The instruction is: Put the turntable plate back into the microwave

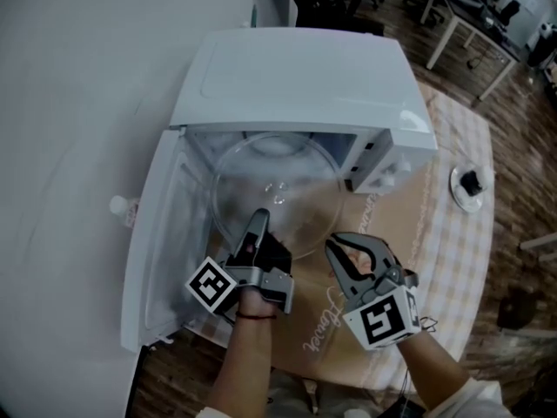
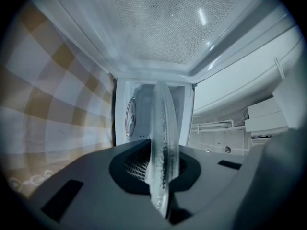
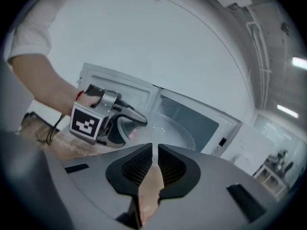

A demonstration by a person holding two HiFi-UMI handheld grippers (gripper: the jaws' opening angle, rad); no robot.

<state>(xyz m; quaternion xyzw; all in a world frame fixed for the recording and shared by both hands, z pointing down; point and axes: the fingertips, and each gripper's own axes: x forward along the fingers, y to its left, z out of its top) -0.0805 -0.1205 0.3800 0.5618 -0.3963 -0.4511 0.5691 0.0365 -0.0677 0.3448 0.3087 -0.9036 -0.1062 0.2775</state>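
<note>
The glass plate (image 1: 278, 194) sits level, its far half inside the open microwave (image 1: 296, 77) and its near edge jutting out past the cavity mouth. The left tongs (image 1: 258, 223) are clenched on that near rim. In the left gripper view the glass runs edge-on between the pads, with the cavity's back wall straight ahead.

The right tongs (image 1: 334, 244) hover just beside the plate's right front edge. Their jaws are drawn together to a thin slit, with nothing between them. From the right gripper view you can see the left tongs gripping the rim in front of the cavity.

The microwave's door (image 1: 161, 233) swings wide to the left, its inner face up towards the head camera. The control panel (image 1: 383, 171) is on the right, but no brand or button lettering can be read there.

Each pair of tongs carries a cube with black-and-white square markers, patterns only, no words.

The oven stands on a brown sheet (image 1: 348, 338) with cursive script (image 1: 320, 320) running along it, too blurred to read. Under that lies the worktop (image 1: 452, 251) in a tan-and-white check. A small white bottle (image 1: 124, 205) pokes out behind the door, its label unreadable. A white saucer (image 1: 466, 190) with something dark on it sits well off to the right.
</note>
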